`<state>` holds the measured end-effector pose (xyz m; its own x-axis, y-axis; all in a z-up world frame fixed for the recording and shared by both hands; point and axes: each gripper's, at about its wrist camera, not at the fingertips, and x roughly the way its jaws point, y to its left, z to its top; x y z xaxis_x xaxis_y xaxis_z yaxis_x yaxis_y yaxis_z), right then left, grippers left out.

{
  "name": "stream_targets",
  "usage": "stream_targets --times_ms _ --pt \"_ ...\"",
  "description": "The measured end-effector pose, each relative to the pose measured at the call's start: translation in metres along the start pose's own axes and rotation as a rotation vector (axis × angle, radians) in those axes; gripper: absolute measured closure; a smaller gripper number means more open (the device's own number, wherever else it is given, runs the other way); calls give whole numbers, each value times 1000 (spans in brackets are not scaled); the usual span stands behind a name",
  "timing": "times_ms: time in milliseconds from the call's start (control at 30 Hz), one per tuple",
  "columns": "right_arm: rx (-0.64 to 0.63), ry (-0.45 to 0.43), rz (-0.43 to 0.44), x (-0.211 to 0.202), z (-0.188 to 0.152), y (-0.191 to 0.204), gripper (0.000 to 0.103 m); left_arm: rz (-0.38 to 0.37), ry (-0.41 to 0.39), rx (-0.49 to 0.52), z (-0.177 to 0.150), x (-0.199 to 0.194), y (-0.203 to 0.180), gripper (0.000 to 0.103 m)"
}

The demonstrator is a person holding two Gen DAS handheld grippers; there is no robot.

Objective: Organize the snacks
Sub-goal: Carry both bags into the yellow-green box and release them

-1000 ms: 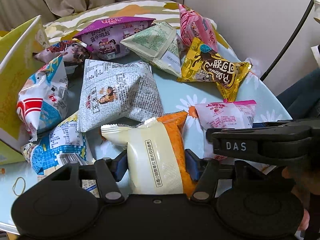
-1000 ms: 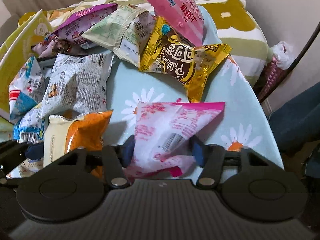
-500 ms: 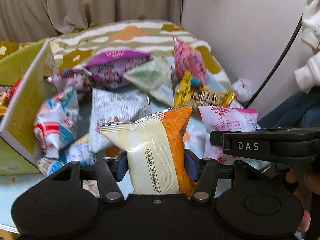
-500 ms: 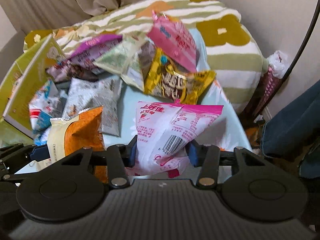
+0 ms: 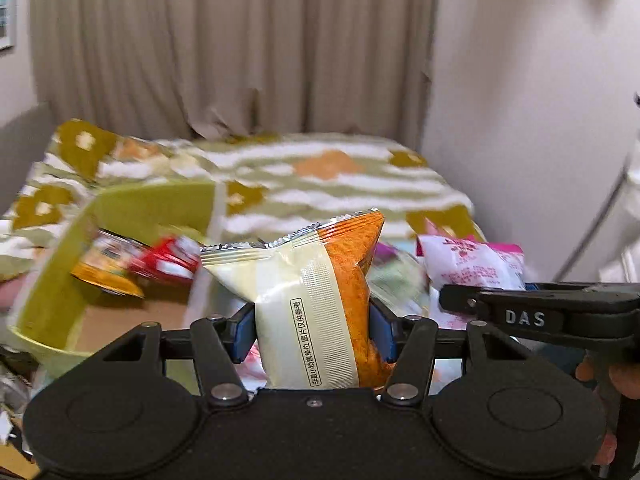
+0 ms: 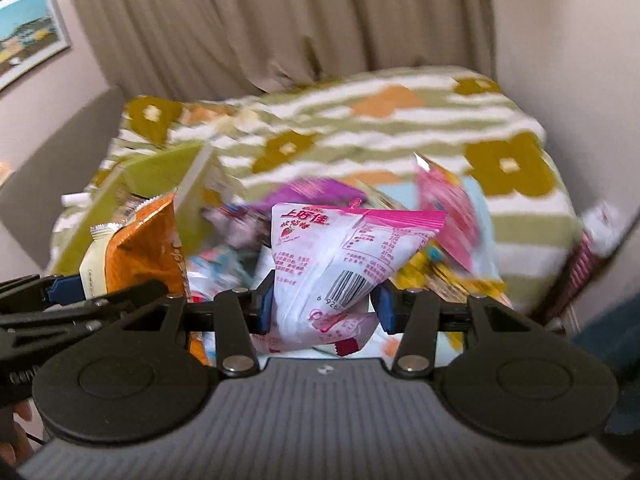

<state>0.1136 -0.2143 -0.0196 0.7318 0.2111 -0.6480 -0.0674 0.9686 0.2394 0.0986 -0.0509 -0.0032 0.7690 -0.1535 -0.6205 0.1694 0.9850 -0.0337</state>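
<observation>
My left gripper (image 5: 312, 332) is shut on an orange and cream snack bag (image 5: 316, 304) and holds it upright in the air. The same bag shows in the right wrist view (image 6: 140, 256). My right gripper (image 6: 324, 308) is shut on a pink and white snack bag (image 6: 340, 264), also lifted; it shows at the right of the left wrist view (image 5: 472, 264). A yellow-green open box (image 5: 132, 216) stands to the left with a few packets (image 5: 136, 264) inside. Several more snack bags (image 6: 444, 208) lie blurred on the table below.
A bed with a green, white and orange flowered cover (image 5: 320, 176) lies beyond the table. Beige curtains (image 5: 224, 48) hang behind it. A wall (image 5: 520, 80) stands to the right. A framed picture (image 6: 28, 36) hangs at the upper left.
Both grippers have lifted their bags higher off the table and tilted up. The view now shows the bed and curtains, and the open box has come closer on the left.
</observation>
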Motion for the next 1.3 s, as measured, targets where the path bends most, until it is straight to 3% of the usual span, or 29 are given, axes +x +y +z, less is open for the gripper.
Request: stream_targets --times_ms 200,467,700,933,967,1033,1067,1100,1300 --pt "-74 -41 98 16 31 69 40 93 -46 -37 27 -10 67 42" --pt "-115 -19 164 73 60 165 40 138 1 -54 49 17 165 42" --pt "-101 55 111 132 59 219 40 90 115 -27 45 72 231 42" --pt "-72 120 21 175 50 235 40 19 241 52 27 124 253 41" --pt "-67 127 8 179 48 236 40 16 253 59 25 129 255 38" --pt "-60 135 -8 183 45 237 40 7 263 65 22 134 259 21" --pt "-57 140 -15 185 43 237 40 10 254 64 21 132 261 7" --pt "-57 144 -21 186 43 238 40 12 238 63 20 128 262 3" --pt "-66 151 -13 185 41 241 40 31 221 77 15 114 260 3"
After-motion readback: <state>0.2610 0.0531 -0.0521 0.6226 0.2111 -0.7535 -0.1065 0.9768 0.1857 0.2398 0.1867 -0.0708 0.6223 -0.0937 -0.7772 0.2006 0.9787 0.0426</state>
